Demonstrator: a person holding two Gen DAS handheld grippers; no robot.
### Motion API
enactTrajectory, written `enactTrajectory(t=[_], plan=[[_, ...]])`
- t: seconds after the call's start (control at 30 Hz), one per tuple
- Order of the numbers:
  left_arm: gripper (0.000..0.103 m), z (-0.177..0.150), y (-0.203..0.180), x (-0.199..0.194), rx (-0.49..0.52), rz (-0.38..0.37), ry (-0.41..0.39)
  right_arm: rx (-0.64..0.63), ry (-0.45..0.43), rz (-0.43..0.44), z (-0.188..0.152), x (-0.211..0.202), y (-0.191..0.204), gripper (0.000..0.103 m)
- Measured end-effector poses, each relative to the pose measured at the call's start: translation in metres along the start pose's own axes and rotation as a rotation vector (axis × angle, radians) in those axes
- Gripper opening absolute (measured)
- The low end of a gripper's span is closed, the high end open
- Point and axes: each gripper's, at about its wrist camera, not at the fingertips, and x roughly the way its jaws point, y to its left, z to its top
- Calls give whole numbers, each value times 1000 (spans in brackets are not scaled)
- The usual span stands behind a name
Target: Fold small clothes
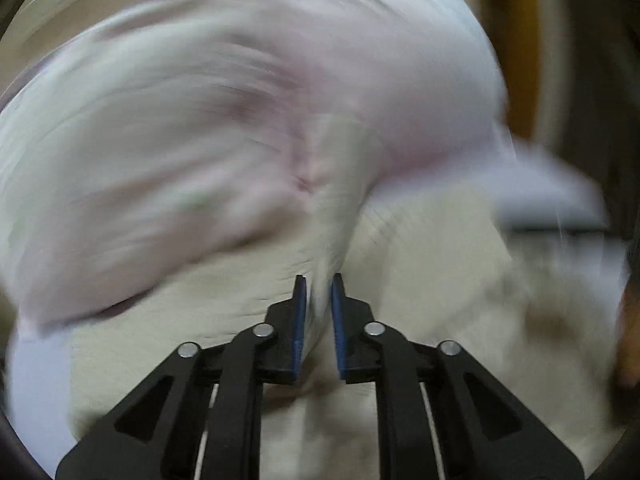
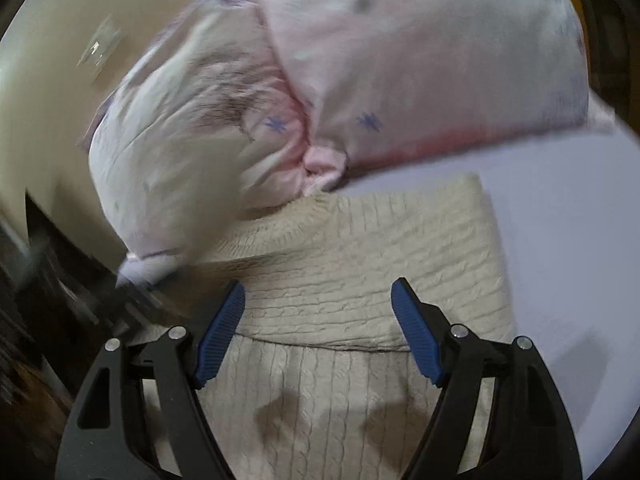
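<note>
A cream cable-knit sweater (image 2: 360, 264) lies on a pale lavender bed sheet (image 2: 560, 240), with one part folded over across it. My right gripper (image 2: 318, 300) is open and empty just above the sweater, its blue pads either side of the fold edge. In the left wrist view, which is heavily motion-blurred, my left gripper (image 1: 319, 292) is shut on a raised ridge of the cream sweater (image 1: 224, 320) pinched between its blue pads.
A big pink and white pillow or duvet with small blue star prints (image 2: 320, 80) lies right behind the sweater and touches its far edge; it also shows in the left wrist view (image 1: 200, 140). Dark furniture (image 2: 48, 300) stands past the bed's left edge.
</note>
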Motion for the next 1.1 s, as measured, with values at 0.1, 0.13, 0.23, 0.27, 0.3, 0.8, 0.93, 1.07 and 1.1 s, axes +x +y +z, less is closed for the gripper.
enactTrajectory(t=[0.1,0.13,0.23,0.27,0.3,0.8,0.93,1.07,1.1], plan=[[34,-14,-26,-5,76,4,14,84,61,27,1,7,-21,64],[48,-16,-19,-15,49,0,-5,101,79,31,1,10,-26,62],[76,-26,29,-62,-133,-33,-82,135,98,-11,1,18,-35,57],[76,-39,52,-80,-205,-51,-81,141,99,-29,2,22,-37,56],[76,-48,68,-88,-243,-49,-75,149,102,-41,3,26,-38,53],[76,-214,160,-166,-728,-191,92,87,-96,-268,-10,-19,-41,20],[76,-225,143,-161,-708,-220,148,74,-65,-273,-48,-58,-47,63],[76,-234,128,-168,-682,-209,164,68,-29,-287,-97,-98,-60,65],[76,-234,125,-169,-678,-207,164,89,-5,-274,-105,-102,-67,59]])
